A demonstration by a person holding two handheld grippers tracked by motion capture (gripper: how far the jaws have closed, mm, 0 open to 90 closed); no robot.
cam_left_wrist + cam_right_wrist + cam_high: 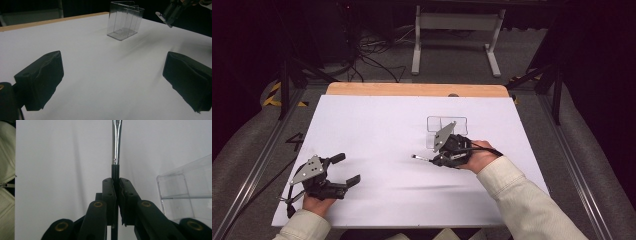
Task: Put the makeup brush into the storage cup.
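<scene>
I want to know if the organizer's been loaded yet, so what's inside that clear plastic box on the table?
The clear plastic box looks empty: through its walls only inner dividers and the white table cover show. The right gripper holds a thin metal-tipped tool beside it, not inside.

Wooden-edged table (412, 89) covered by a white sheet (377, 130), slightly wrinkled near its middle. A clear plastic compartmented box (447, 124), apparently empty, stands on it.
</scene>
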